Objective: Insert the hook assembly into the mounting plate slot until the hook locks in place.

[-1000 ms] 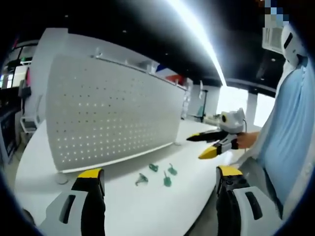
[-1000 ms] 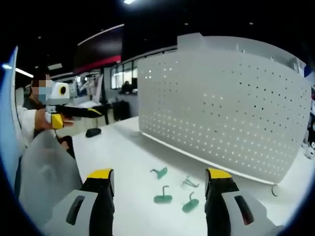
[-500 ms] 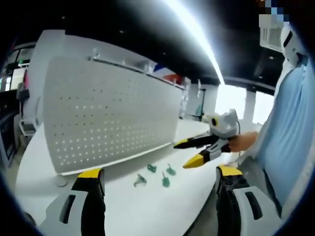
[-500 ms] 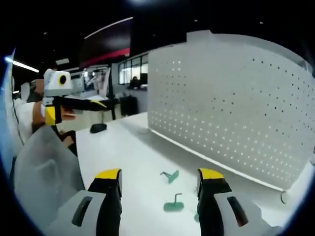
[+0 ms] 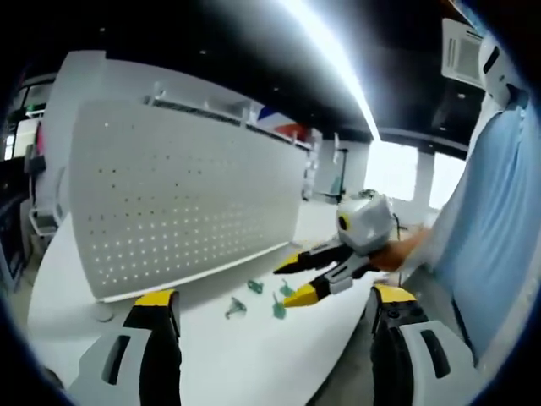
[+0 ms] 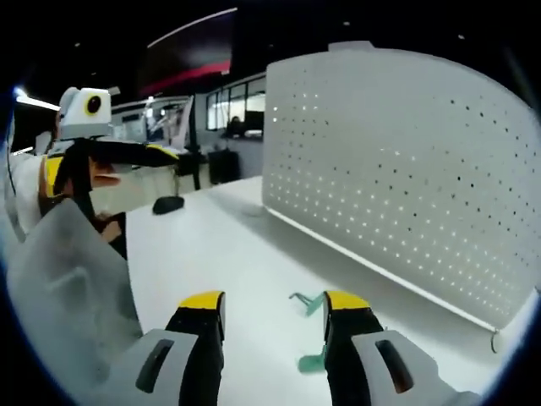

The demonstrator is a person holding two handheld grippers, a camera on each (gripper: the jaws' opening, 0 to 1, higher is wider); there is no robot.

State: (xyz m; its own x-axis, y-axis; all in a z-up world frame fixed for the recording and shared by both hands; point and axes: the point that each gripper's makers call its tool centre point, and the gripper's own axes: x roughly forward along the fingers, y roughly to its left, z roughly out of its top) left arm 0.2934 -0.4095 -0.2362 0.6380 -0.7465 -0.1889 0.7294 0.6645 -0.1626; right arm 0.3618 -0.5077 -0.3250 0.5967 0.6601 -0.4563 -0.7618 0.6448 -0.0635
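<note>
Both views low over the table [image 5: 254,355], facing the pegboard [image 6: 406,169] (from opposite ends)

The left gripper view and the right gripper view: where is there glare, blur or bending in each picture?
Left gripper view: the ceiling light strip is blown out into a white streak, and the pegboard bulges from the fisheye lens. Right gripper view: the green hooks look soft, the pegboard curves, and the white table has mild sheen.
</note>
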